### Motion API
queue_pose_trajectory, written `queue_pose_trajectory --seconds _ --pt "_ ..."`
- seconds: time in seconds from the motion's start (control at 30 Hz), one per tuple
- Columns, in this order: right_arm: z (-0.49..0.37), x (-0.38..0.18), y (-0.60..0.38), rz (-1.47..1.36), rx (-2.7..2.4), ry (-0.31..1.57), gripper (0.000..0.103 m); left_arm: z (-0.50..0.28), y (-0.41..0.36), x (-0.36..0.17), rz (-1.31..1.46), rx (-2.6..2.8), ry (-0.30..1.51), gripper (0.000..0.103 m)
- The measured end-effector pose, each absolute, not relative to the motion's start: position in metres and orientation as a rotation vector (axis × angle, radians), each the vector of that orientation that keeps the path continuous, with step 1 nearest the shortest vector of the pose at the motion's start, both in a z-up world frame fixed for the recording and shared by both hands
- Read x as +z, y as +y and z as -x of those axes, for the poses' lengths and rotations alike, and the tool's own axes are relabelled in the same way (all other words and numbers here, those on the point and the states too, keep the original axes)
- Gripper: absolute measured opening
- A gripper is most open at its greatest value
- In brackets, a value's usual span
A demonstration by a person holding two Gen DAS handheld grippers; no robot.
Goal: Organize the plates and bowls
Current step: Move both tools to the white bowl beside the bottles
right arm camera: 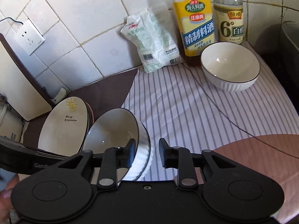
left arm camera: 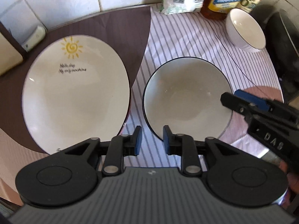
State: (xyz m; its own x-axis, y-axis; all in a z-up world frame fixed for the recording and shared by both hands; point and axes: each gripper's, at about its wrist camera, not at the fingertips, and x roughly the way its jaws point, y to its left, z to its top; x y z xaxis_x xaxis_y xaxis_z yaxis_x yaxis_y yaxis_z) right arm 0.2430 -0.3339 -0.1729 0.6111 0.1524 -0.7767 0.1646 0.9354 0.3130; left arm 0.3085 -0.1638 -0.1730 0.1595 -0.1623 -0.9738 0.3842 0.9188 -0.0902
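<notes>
The dark-rimmed bowl (left arm camera: 186, 100) sits on the striped cloth (left arm camera: 186, 43), just right of the sun-printed plate (left arm camera: 74, 93), which tops a stack of plates on the brown mat (left arm camera: 121, 28). From my right wrist view that bowl (right arm camera: 115, 136) reads as upright on the cloth with its near rim running between my right gripper (right arm camera: 146, 153) fingers. The jaws stand parted there, one pad inside the bowl, the other outside and clear of the wall, so I call nothing pinched. In the left view the right gripper (left arm camera: 230, 100) reaches over the bowl's right edge. My left gripper (left arm camera: 152, 140) hangs above the cloth in the gap between plate and bowl, jaws spread a little, nothing between them. Further back a second, ribbed white bowl (right arm camera: 229, 69) stands well apart, near the wall. Behind it stand a yellow-labelled bottle (right arm camera: 196, 28) and a clear bottle (right arm camera: 229, 18), with a white bag (right arm camera: 153, 43) leaning on the tiles (right arm camera: 84, 18). A wall socket (right arm camera: 29, 37) sits far left.
</notes>
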Motion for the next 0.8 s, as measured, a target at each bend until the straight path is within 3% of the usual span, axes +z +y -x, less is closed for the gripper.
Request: queue_pose_trajectory --seconds 0.47,0.67,0.73,0.8 --pt "-0.187 -0.109 -0.38 -0.278 0.027 0.793 0.035 -0.272 -0.191 -0.109 -0.258 -0.46 1.268 0.041" --pt "-0.163 -0.094 -0.406 -0.218 0.023 0.774 0.046 -0.265 -0.205 -0.091 -0.254 -0.409 1.251 0.042" --pt "-0.161 -0.095 -0.415 -0.205 0.037 0.793 0.047 -0.261 -0.211 -0.084 -0.251 -0.401 1.24 0.045" --pt "-0.16 -0.096 -0.421 -0.189 0.043 0.801 0.048 -0.259 -0.217 -0.078 -0.227 -0.398 1.221 0.055"
